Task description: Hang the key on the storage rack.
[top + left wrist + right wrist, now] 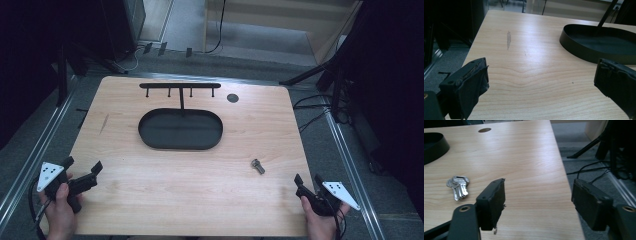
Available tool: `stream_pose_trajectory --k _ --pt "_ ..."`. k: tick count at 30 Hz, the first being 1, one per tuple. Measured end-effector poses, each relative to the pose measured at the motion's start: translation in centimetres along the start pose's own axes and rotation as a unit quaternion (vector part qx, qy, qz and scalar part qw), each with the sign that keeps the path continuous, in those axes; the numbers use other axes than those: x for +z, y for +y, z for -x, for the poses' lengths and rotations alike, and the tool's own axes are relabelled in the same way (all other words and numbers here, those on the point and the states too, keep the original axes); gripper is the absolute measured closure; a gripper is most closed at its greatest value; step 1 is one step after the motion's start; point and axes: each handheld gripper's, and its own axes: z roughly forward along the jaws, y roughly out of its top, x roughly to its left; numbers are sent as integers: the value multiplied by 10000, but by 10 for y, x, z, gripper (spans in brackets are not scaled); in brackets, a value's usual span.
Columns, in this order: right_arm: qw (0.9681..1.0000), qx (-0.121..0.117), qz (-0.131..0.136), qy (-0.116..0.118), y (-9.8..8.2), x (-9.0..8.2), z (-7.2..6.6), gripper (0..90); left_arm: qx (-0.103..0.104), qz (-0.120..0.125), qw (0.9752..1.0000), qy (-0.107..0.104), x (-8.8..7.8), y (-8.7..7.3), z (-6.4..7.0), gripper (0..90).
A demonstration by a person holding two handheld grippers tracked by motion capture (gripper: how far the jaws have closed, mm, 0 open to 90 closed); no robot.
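A small bunch of silver keys [258, 166] lies flat on the wooden table [150, 190], right of centre; in the right gripper view the keys [458, 186] rest ahead and left of the jaws. A black oval tray [180, 129] with an upright hook rack [180, 86] stands at the table's middle back, and its rim [584, 53] appears in the left gripper view. My left gripper [81, 168] hovers open at the front left corner, nothing between its jaws. My right gripper [307, 180] is open at the front right edge, short of the keys.
A round cable hole [232, 98] sits in the table at the back right. A grey scuff mark [508, 39] shows on the wood at the left. Black stand legs and cables [320, 112] lie on the floor to the right.
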Motion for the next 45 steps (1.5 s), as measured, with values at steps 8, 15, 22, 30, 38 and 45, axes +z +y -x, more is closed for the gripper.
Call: stream_pose_trajectory --k 8,15,22,30,38,45 --pt "9969 -564 -468 286 14 9 -23 444 -10 -10 10000 41 0 0 0 0" --pt "9821 -1031 -1371 785 44 24 -51 513 -14 -5 10000 45 0 0 0 0" --pt "9550 -1327 -2369 1189 69 55 -68 541 -12 -6 10000 21 0 0 0 0" --pt "9303 -1636 -2974 1393 72 74 -83 519 -9 -14 10000 -16 1 0 0 0" --pt "9142 -2164 -3147 1352 61 84 -103 482 -29 -20 10000 -42 1 0 0 0" --pt "9099 -2340 -3207 1202 54 90 -108 500 -38 -32 10000 -56 1 0 -1 0"
